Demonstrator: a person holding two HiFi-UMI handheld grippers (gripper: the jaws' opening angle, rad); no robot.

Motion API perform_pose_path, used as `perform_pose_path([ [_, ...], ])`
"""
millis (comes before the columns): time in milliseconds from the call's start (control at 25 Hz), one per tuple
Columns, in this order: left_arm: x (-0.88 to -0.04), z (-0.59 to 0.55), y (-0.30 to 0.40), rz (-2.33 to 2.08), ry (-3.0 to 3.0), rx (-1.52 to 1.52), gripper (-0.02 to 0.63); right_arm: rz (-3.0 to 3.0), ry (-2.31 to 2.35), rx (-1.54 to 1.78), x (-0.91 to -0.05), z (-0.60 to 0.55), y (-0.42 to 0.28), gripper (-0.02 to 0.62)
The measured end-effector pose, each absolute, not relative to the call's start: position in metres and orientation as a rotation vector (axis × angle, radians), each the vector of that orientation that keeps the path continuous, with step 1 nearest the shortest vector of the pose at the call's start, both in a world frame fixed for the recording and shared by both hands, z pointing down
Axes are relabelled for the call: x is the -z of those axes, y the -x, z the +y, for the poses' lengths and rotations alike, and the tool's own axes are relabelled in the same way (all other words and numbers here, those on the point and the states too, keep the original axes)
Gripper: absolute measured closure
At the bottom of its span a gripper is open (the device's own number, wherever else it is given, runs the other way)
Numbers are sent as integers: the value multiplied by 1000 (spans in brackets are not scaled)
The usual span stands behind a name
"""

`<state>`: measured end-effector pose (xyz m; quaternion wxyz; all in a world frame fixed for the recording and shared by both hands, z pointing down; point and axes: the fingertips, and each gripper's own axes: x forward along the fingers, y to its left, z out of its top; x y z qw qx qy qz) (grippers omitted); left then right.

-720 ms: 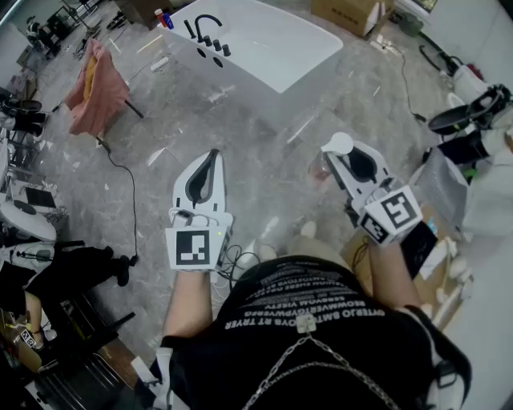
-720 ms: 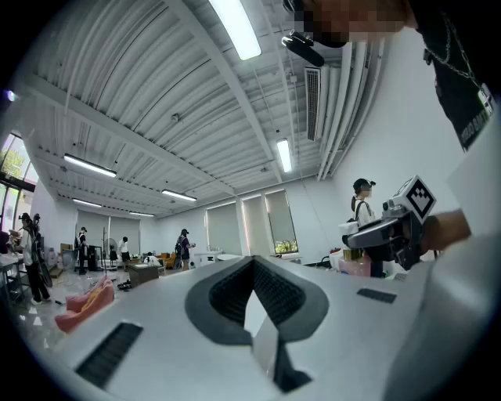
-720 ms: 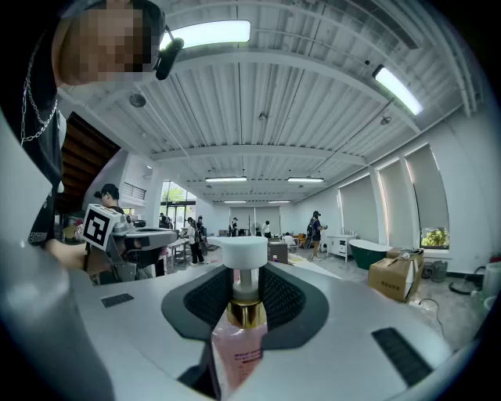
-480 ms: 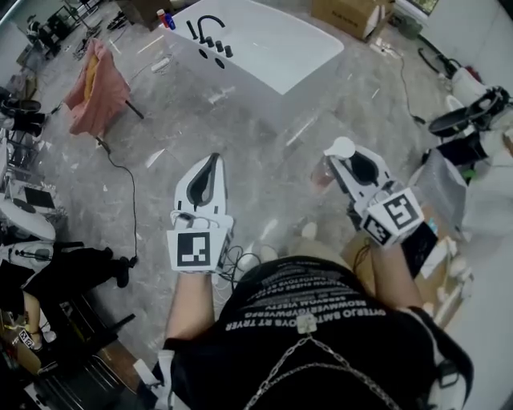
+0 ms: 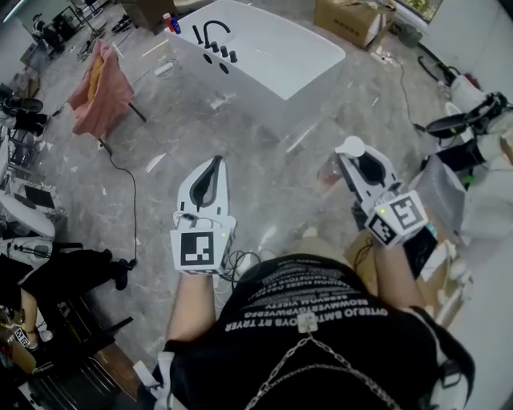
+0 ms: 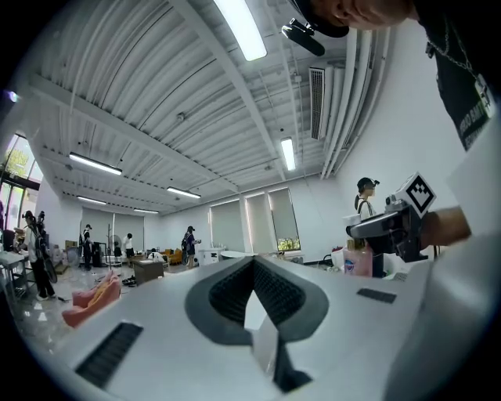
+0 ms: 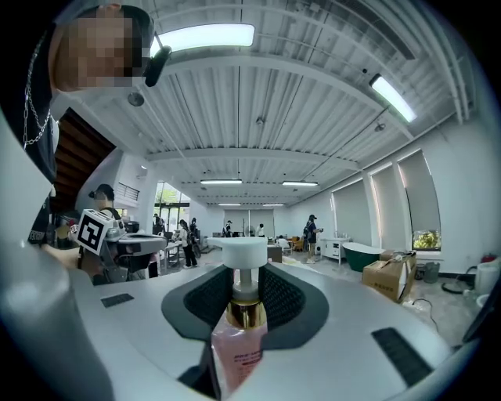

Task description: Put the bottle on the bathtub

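Observation:
A pink pump bottle point(image 7: 239, 345) with a white pump head point(image 5: 349, 146) and a gold collar stands between the jaws of my right gripper point(image 5: 358, 163), which is shut on it. In the head view the bottle's pink body point(image 5: 329, 171) shows beside that gripper, held over the marble floor. My left gripper point(image 5: 208, 178) is shut with nothing in it, its jaws meeting in the left gripper view point(image 6: 254, 301). The white bathtub point(image 5: 272, 56), with black taps point(image 5: 215, 42) on its rim, stands ahead at the top of the head view, well beyond both grippers.
A pink cloth on a stand point(image 5: 98, 80) is to the left of the tub. A cardboard box point(image 5: 351, 19) lies behind the tub. Cables run over the floor point(image 5: 128, 184). Dark equipment point(image 5: 461, 128) crowds the right side. People stand far off in the hall.
The view has shifted so the bathtub sits lower and nearer. Both grippers have slid slightly right and down in the picture. The bottle stays held in the right gripper.

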<state>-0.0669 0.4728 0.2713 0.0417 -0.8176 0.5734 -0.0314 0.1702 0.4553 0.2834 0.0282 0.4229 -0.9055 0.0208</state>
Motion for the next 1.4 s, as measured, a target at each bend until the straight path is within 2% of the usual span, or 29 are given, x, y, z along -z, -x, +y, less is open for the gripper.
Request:
perform_pose_path([
  [640, -296, 468, 74, 1783, 2531, 166, 603, -2807, -1304, -84, -283, 465, -185, 497],
  [1240, -297, 380, 66, 1870, 2487, 306, 603, -2860, -1240, -123, -293, 355, -195, 497],
  [1400, -293, 356, 68, 1905, 2485, 236, 603, -2888, -1191, -125, -288, 327, -191, 498],
])
